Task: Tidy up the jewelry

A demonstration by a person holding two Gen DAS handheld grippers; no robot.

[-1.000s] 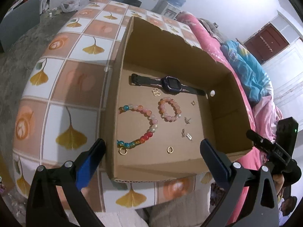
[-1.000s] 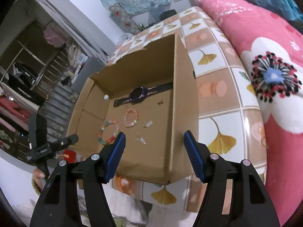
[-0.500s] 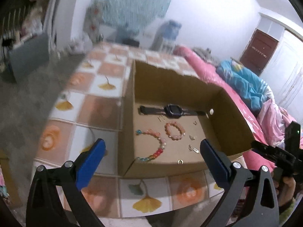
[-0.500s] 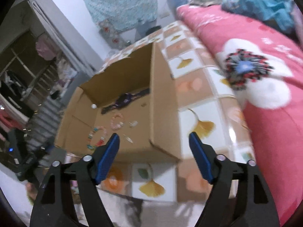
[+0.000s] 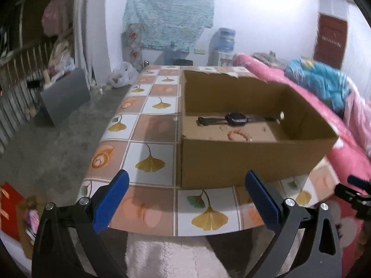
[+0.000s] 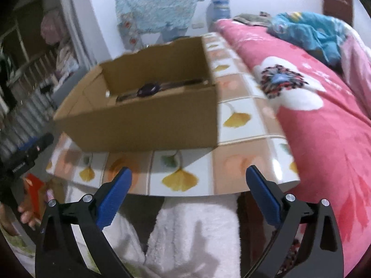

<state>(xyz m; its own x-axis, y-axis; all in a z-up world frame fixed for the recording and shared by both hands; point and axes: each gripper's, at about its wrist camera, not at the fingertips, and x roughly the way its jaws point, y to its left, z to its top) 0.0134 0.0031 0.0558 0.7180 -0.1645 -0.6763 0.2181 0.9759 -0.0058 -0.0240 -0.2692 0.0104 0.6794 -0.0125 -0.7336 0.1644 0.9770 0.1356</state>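
Jewelry sits inside the cardboard box (image 5: 255,162) on the tiled table (image 5: 150,148), and every place below is given from that box. Left of it the table shows only bare tiles. The left gripper (image 5: 184,199) hangs low in front of the box's near wall with its blue fingers (image 5: 111,199) spread wide and nothing between them. Inside the box, by the far wall, lies a dark watch (image 5: 236,118); nearer the front wall a pink bead bracelet (image 5: 238,135) just shows over the rim, and the near wall hides whatever else lies on the floor. The right gripper (image 6: 189,194), also in front of the box and below the table edge, is likewise wide apart and empty.

Judging from this, the pieces are gathered in the box, but nothing is held, so either sorting is finished or has not begun; I cannot tell which.
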